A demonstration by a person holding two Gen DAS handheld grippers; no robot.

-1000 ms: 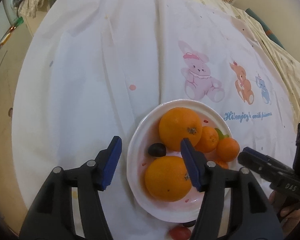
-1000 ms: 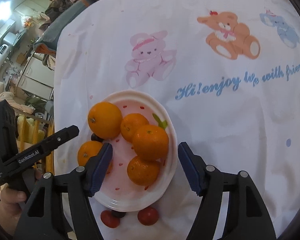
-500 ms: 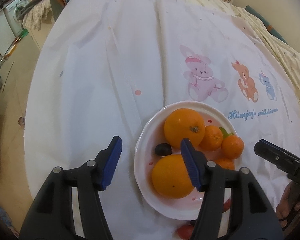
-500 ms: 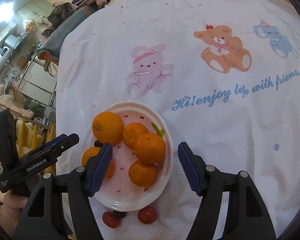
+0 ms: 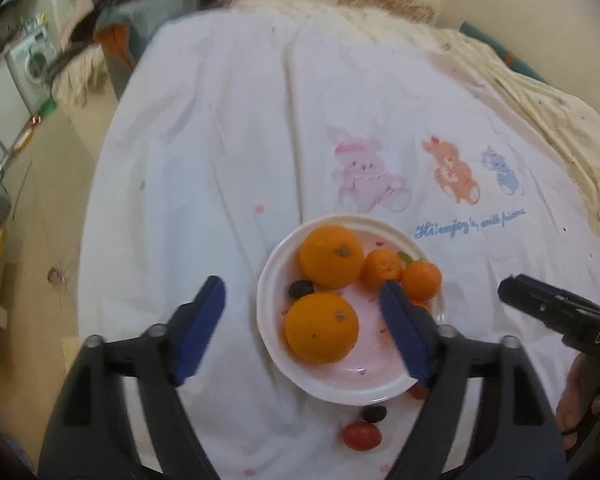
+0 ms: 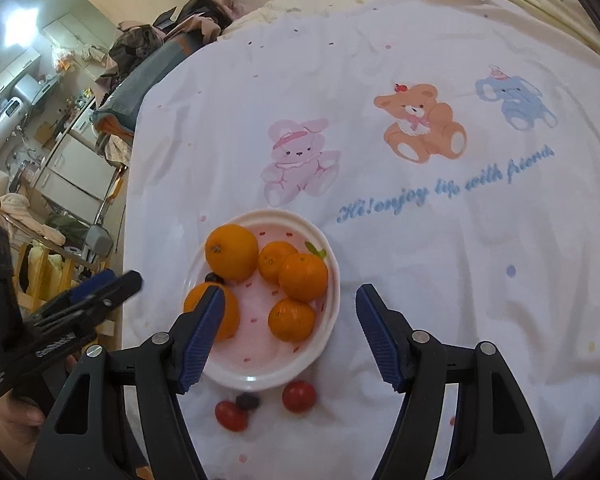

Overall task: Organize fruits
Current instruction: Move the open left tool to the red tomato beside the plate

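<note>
A white plate (image 6: 324,344) with a pink inside sits low and centre in both views on a white cloth (image 6: 420,260) printed with a pink rabbit, an orange bear and a blue elephant above a line of blue script. On the plate lie two large oranges (image 5: 331,257) (image 5: 321,328), three smaller tangerines (image 6: 303,277) (image 6: 277,261) (image 6: 291,319) (one with a green leaf beside it), and a dark grape (image 5: 301,289) tucked between the two large oranges. Below the plate's lower rim, on the cloth, lie two red cherry tomatoes (image 6: 299,396) (image 6: 231,415) with another dark grape (image 6: 247,401) between them. The left gripper (image 5: 302,326) hovers over the plate in the lower half of its own view, its blue-padded jaws opening, with the nearer large orange seen in the gap between them but not pressed by either pad. The right gripper (image 6: 290,334) hangs over the plate's right side in the lower middle of its view, jaws held moderately wide and gripping nothing. Each gripper also shows at the edge of the other's view, with a hand (image 6: 16,416) on its handle.
</note>
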